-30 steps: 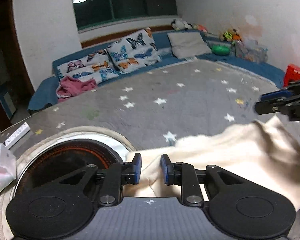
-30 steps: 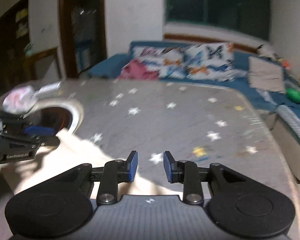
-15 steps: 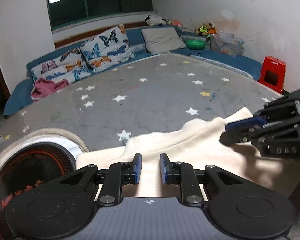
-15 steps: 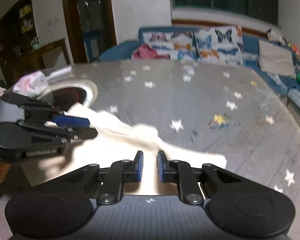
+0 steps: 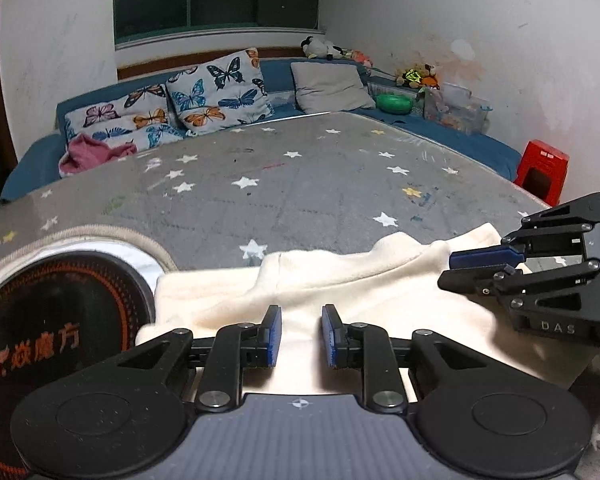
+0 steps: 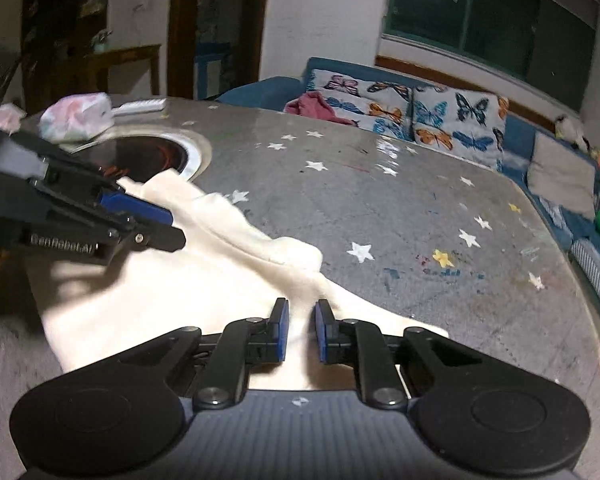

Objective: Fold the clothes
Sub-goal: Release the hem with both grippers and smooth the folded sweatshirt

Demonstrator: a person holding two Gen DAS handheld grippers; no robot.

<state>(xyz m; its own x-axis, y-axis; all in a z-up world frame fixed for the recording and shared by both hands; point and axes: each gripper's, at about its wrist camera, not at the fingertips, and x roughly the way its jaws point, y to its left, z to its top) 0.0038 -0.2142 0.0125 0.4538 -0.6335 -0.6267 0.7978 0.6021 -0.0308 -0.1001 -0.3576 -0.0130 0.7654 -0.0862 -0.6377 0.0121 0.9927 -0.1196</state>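
The left tongs [image 5: 300,336] stand with a moderate gap between their blue ribbed pads, low at the centre of the left wrist view, cream cloth showing in the gap but nothing pinched. The right tongs [image 6: 299,330] are set a little narrower, also apart, with cloth between the pads and no grip on it that can be made out. Under both lies the cream garment [image 5: 340,284], a soft, fleecy, thick piece, spread in the lower middle of the frames with a raised fold running across it and a rounded hem edge toward the far side. Seen from the left, the right tool's black body at the right edge reads "DAS"; seen from the right, the left tool at the left edge reads "GenRobot.AI". The garment lies on a grey table [image 5: 300,184] with a smooth, glossy cover printed with white and yellow stars. At lower left a round black inset [image 5: 60,320] carries orange rings and orange Chinese characters. Beyond are butterfly-print cushions [image 5: 216,92] and a red plastic stool [image 5: 544,168].
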